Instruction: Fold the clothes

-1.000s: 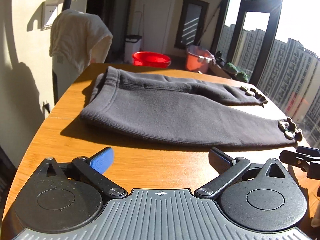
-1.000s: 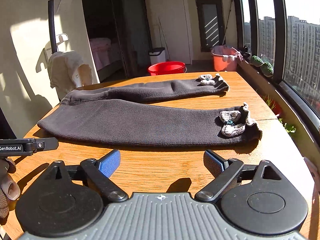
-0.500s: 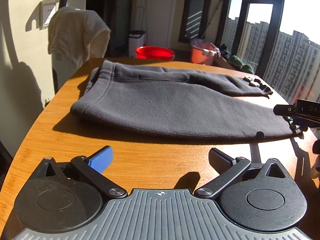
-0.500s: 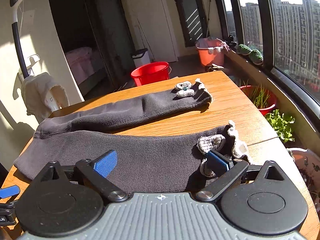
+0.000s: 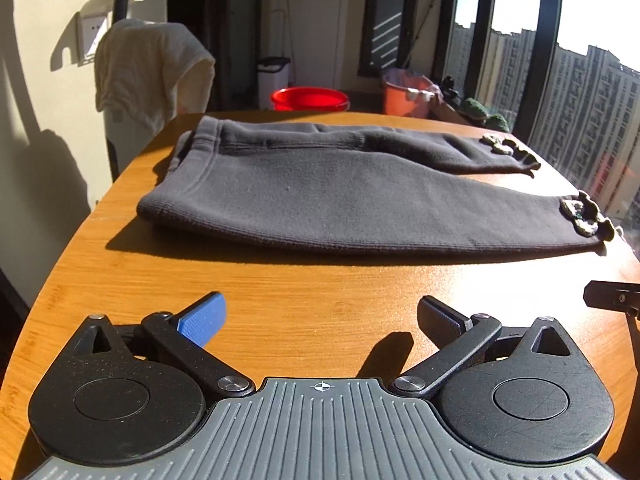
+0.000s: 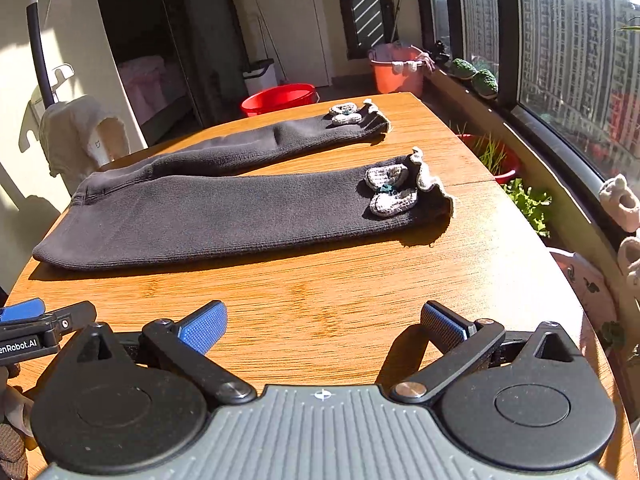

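Lying flat across the wooden worktop (image 5: 280, 292), the dark grey trousers (image 5: 340, 204) are spread w/ both legs apart in a narrow V, waistband to the left, cuffs to the right. Each cuff carries a pale knitted bow; the near one (image 6: 390, 190) sits just short of the hem. No fold made yet, so this reads as the approach step, pre-grasp.

Left gripper (image 5: 320, 316): fingers spread wide, nothing between them, hovering over bare wood in front of the waistband end. Right gripper (image 6: 324, 322): likewise wide apart and empty, over bare wood in front of the near leg, cuff ahead & to the right. Neither touches the cloth.

Next move, as I judge it: bring the legs together lengthwise. That calls for the left gripper to pinch the near waistband corner (image 5: 150, 210) and the right to pinch the near cuff hem (image 6: 440, 210), then lift both evenly & carry the near leg over the far leg (image 6: 260, 144). Fabric looks thick, prob. heavy knit, so pinch both layers or the lower one may drag.
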### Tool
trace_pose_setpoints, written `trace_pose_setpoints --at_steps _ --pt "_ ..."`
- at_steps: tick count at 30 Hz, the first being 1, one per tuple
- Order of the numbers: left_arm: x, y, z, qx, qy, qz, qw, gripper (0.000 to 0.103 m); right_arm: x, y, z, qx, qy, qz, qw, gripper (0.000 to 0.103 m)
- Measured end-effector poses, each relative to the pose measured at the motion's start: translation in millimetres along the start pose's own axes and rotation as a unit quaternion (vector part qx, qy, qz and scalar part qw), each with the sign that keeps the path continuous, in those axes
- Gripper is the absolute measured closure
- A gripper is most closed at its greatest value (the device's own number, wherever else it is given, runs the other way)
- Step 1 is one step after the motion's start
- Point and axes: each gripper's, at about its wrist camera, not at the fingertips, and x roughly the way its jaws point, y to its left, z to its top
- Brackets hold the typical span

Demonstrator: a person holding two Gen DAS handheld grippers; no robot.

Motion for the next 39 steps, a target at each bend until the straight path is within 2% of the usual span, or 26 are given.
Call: trace_pose_setpoints --at_steps 2,5,11,20,39 --pt "-1 -6 -2 0.013 0.005 0.010 0.9998 0.000 2 5 0 -0.012 0.000 -0.015 1.000 0.000" --pt "-2 -3 -2 0.001 0.003 0.017 0.9999 0.000 3 15 -7 -0.043 -0.009 -0.044 0.998 0.000" --pt "-2 0 -3 -0.009 0.003 0.031 0.9995 0.000 0 19 -7 -0.061 -0.018 -0.027 0.998 0.000" --pt "0 0 -2 -0.007 0.003 0.031 0.9995 0.000 3 17 -8 -0.056 -0.032 -0.020 0.998 0.000" --pt "0 -1 -2 -0.007 0.003 0.031 0.9995 0.000 7 15 -9 -0.048 -0.034 -0.014 0.998 0.000"
